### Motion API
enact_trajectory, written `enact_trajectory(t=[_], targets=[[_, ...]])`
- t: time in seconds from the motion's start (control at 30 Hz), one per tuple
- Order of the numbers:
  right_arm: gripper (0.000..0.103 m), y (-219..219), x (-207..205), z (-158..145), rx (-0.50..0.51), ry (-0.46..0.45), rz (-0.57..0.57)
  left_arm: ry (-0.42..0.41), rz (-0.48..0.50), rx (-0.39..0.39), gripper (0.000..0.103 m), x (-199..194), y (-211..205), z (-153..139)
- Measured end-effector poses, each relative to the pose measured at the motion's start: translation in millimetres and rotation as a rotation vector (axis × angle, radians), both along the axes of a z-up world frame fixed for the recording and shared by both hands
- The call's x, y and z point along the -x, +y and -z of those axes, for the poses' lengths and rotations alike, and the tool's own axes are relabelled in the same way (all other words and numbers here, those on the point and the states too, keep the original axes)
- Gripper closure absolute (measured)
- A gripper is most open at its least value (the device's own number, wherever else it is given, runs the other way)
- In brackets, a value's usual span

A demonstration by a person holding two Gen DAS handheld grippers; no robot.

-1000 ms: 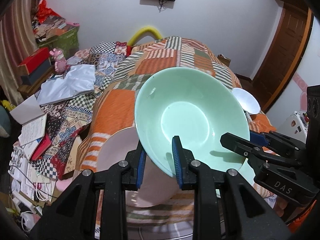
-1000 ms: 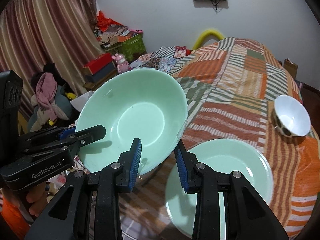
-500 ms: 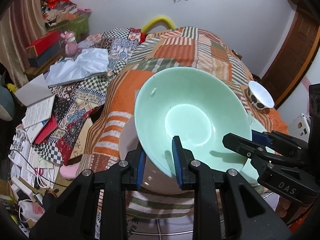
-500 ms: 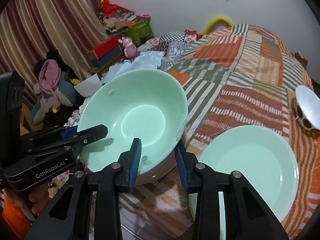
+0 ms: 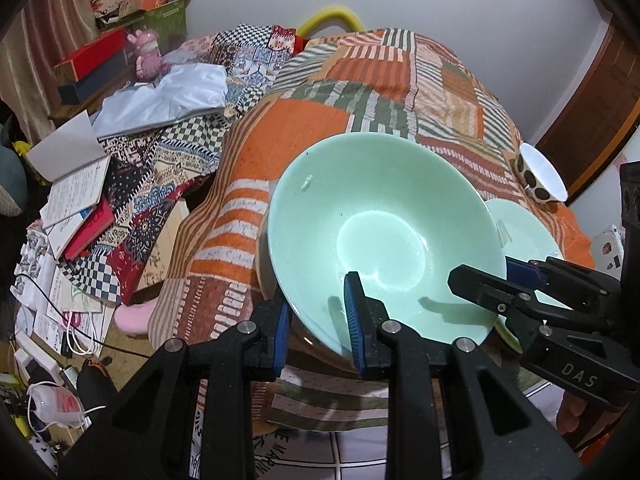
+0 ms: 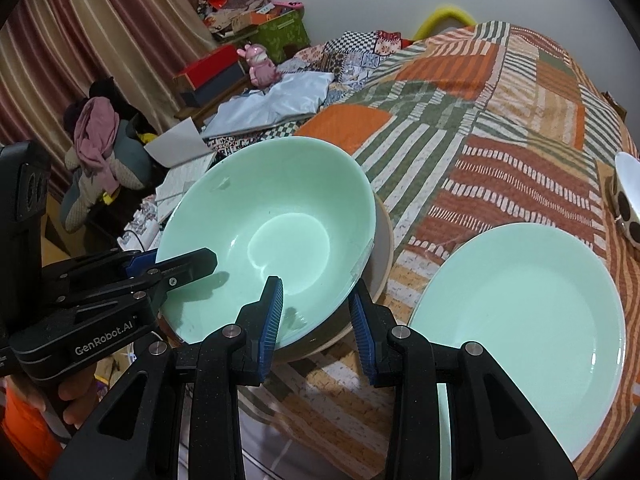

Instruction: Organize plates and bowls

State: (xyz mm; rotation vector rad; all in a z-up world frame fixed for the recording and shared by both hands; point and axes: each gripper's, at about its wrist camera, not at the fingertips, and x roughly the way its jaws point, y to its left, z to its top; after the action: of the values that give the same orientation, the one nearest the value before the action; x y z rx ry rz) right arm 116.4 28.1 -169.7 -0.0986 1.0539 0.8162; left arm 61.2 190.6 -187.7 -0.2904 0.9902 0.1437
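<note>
Care is called for as the mint-green bowl (image 5: 384, 232), its rim pinched by both the left gripper (image 5: 318, 322) and the right gripper (image 6: 316, 314), is lowered level into the beige bowl (image 6: 382, 252) on the bed (image 6: 500, 128).

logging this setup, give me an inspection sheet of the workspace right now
surface: patchwork quilt over a bed, orange, green and striped patches.
job's things: green bowl gripped at its near rim by both grippers, low over a beige dish; green plate flat on the quilt beside it; spotted bowl tilted farther back.
clutter: books, red box, pink toy, white cloth beside the bed.
grippers: left gripper and right gripper each shut on the green bowl's rim.
cables: white and black cables on the floor.
surroundings: curtain, white wall, wooden door.
</note>
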Motion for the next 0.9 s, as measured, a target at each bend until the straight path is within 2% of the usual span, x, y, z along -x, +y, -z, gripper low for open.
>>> enact_trajectory(t=[0.53, 0.7, 0.9], targets=[[0.072, -3.7, -1.9, -3.8, 0.03, -0.027, -0.016, 0.03, -0.014, 0.026, 0.078, -8.3, 5.8, 14.8], [0.072, -6.6, -1.2, -9.1, 0.006, -0.045, -0.025, 0.022, -0.003, -0.012, 0.078, -10.8, 1.8, 13.3], [0.072, -13.4, -2.4, -10.0, -0.009, -0.044, -0.016, 0.051, 0.008, -0.058, 0.078, -16.7, -2.8, 10.6]])
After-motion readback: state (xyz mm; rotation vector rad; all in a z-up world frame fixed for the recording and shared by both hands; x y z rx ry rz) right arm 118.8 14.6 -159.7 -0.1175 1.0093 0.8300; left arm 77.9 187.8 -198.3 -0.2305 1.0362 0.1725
